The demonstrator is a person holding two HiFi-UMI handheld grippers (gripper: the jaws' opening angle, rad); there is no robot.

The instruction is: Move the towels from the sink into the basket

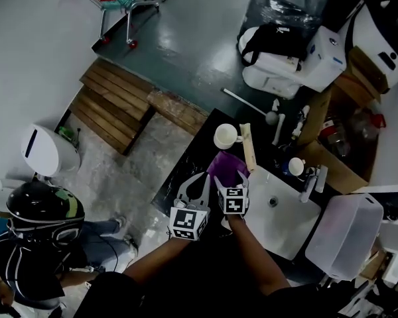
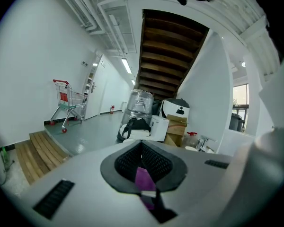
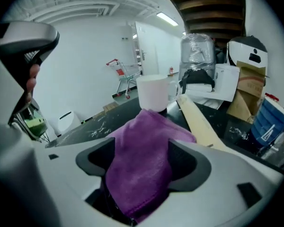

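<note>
My left gripper (image 2: 143, 164) is clamping a bit of the purple towel (image 2: 144, 179) between closed jaws. My right gripper (image 3: 141, 168) is standing wide apart, the same towel lying loose between its pads. The towel is hanging over the dark counter (image 1: 186, 167), just left of the sink (image 1: 288, 227), its far edge near the white mug (image 3: 155, 92); a pale wooden board (image 3: 199, 119) is lying beside it.

Both forearms reach forward side by side; left gripper (image 2: 142, 144) pinches a purple towel (image 1: 225, 165) (tips together), right gripper (image 3: 143, 145) jaws spread wide around it
</note>
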